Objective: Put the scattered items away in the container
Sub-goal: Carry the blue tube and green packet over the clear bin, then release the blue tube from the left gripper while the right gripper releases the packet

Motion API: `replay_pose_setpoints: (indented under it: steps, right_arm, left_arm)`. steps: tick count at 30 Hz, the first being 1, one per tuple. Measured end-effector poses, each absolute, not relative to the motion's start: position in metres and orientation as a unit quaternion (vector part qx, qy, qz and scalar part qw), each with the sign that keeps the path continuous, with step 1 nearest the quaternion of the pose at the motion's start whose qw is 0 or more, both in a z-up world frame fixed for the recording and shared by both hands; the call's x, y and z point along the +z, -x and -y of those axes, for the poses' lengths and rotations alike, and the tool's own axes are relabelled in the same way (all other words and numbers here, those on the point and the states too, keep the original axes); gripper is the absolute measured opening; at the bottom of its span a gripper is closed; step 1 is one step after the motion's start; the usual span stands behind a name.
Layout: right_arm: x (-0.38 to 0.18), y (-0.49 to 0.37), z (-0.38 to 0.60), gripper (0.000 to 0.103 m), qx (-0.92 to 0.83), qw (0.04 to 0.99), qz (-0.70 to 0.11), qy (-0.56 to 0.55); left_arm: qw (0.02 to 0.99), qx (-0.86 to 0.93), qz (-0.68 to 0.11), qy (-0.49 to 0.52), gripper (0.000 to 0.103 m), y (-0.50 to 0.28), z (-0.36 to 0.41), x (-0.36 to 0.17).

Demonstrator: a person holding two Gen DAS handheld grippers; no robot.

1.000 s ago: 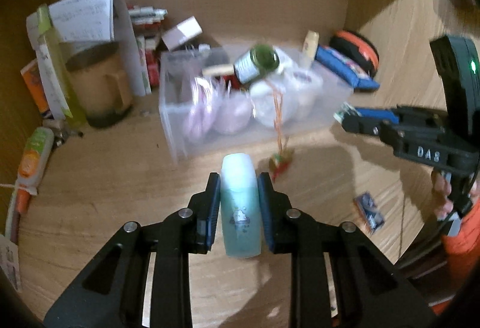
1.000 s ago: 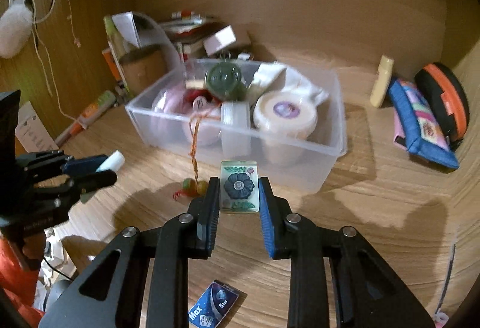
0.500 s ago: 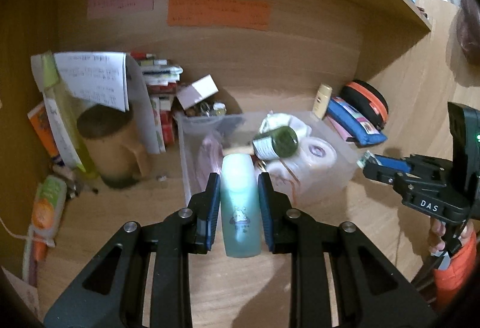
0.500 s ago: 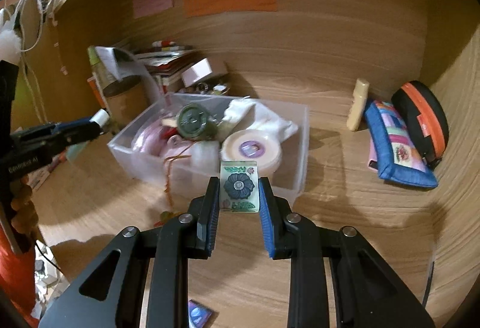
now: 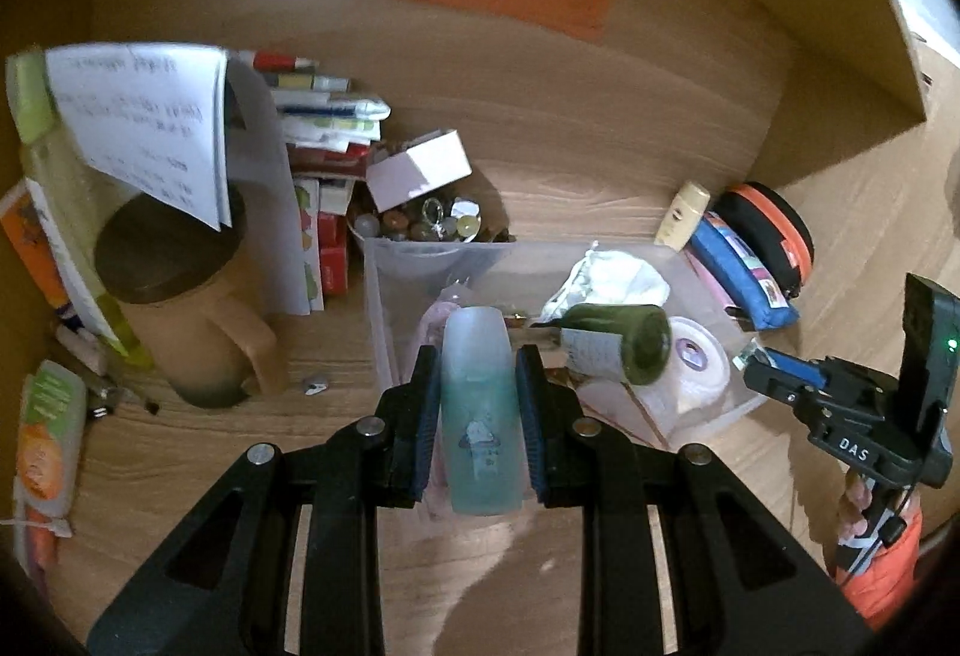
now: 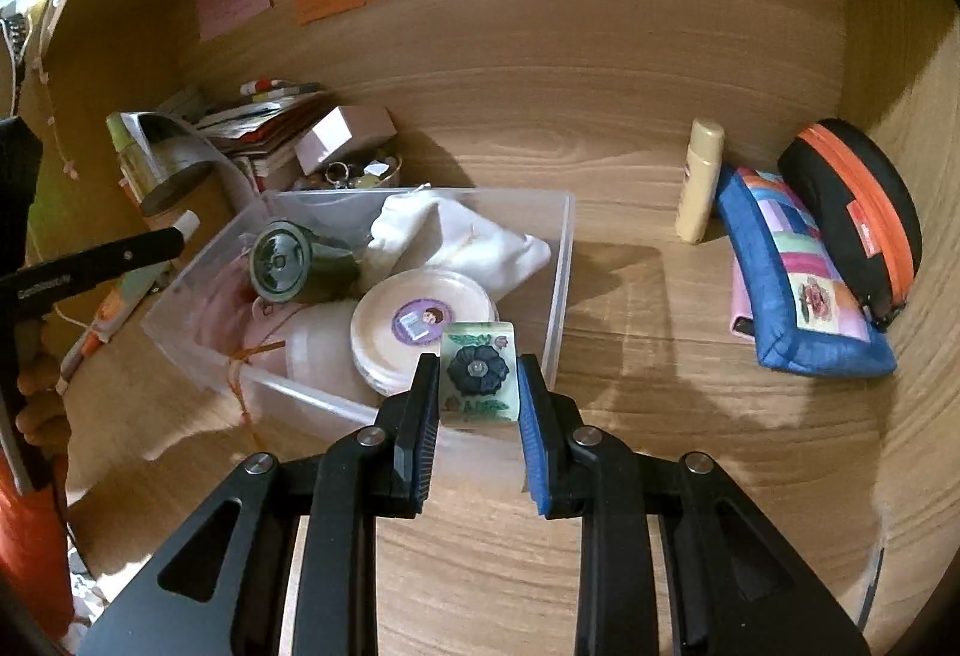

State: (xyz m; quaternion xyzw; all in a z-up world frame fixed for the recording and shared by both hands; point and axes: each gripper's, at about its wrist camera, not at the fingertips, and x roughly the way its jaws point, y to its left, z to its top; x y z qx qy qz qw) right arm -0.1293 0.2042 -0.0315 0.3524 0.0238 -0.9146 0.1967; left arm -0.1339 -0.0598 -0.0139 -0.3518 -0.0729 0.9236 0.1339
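Note:
My left gripper [image 5: 478, 386] is shut on a pale teal bottle [image 5: 478, 410], held above the near left part of the clear plastic container [image 5: 384, 296]. My right gripper [image 6: 474, 392] is shut on a small green tile with a dark flower [image 6: 478, 371], over the container's [image 6: 561, 260] near right corner. Inside the container lie a dark green jar [image 6: 288, 263], a white cloth [image 6: 456, 236], a round cream tin [image 6: 420, 332] and pinkish items. The right gripper [image 5: 757, 363] also shows at the right of the left wrist view. The left gripper's finger [image 6: 102, 260] shows at the left of the right wrist view.
A brown mug [image 5: 186, 320], papers and stacked books [image 5: 324, 116] crowd the back left, with a bowl of trinkets [image 5: 426, 224] behind the container. A cream tube [image 6: 699, 179], blue pouch [image 6: 792, 284] and black-orange case [image 6: 852, 206] lie right. Wooden walls enclose the desk.
Both grippers have moved forward toward the container with their items still gripped; the bottle and the tile now hang over its near side instead of the bare desk in front.

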Motion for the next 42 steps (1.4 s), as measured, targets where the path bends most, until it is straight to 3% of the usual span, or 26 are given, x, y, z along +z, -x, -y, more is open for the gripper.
replay_pose_setpoints:
  steps: [12,17,22,24,26,34,36,42]
  right_arm:
    - [-0.034,0.138,-0.197,0.022,-0.912,0.194,-0.037,-0.358]
    - [-0.033,0.136,-0.196,0.024,-0.912,0.190,-0.042,-0.361]
    - [-0.030,0.129,-0.191,0.038,-0.913,0.190,-0.058,-0.356]
    - [-0.027,0.124,-0.189,0.045,-0.918,0.184,-0.065,-0.347]
    - [-0.022,0.119,-0.189,0.053,-0.922,0.177,-0.071,-0.338]
    - [-0.006,0.090,-0.188,0.082,-0.931,0.168,-0.084,-0.312]
    - [-0.004,0.083,-0.187,0.084,-0.932,0.167,-0.089,-0.309]
    - [-0.004,0.059,-0.184,0.086,-0.932,0.167,-0.104,-0.305]
  left_arm:
    - [0.133,0.913,0.070,0.380,0.025,0.151,0.058,-0.036]
    - [0.134,0.913,0.062,0.381,0.036,0.146,0.054,-0.033]
    - [0.133,0.918,0.050,0.371,0.042,0.136,0.050,-0.025]
    - [0.134,0.921,0.045,0.364,0.057,0.130,0.048,-0.020]
    - [0.132,0.925,0.038,0.354,0.066,0.122,0.046,-0.015]
    - [0.124,0.939,-0.002,0.321,0.082,0.089,0.033,0.003]
    - [0.121,0.941,-0.009,0.316,0.092,0.080,0.030,0.005]
    - [0.103,0.943,-0.031,0.315,0.096,0.057,0.022,0.004]
